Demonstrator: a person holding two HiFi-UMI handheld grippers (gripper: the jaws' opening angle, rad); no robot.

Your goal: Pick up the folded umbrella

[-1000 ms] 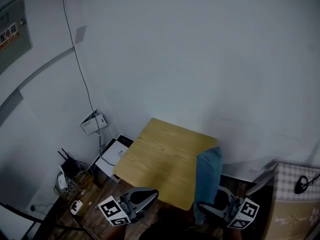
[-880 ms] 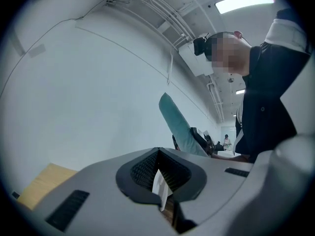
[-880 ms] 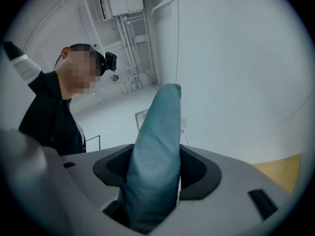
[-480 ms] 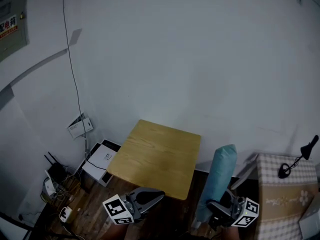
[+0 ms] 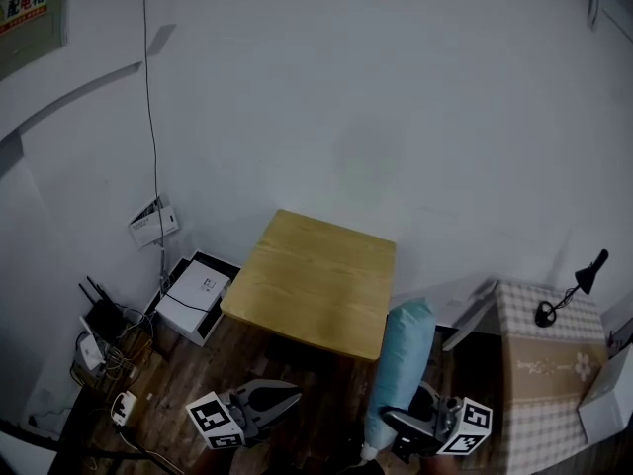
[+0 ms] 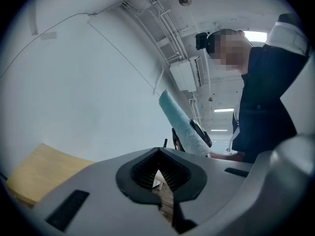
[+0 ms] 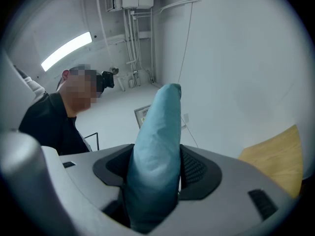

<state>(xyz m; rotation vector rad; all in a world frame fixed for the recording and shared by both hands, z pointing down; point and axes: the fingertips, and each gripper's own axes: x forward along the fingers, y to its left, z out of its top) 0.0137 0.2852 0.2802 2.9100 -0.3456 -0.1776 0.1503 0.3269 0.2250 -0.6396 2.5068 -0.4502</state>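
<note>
Right tool (image 5: pixel 398 422): clenched on folded umbrella (image 5: pixel 401 364), upright between its jaws, now carried back from counter (image 5: pixel 312 280) ahead; pick-up judged complete. Left tool (image 5: pixel 287 392): closed, empty.

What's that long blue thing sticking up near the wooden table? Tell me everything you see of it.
It is a folded umbrella in a light blue, cloth-like sleeve: a slim roll with a rounded top. It is held in the air, leaning slightly from upright, beside the near corner of the wooden table. The right tool is clamped round its lower part, a ribbed pad on each side; nothing else touches it.
</note>
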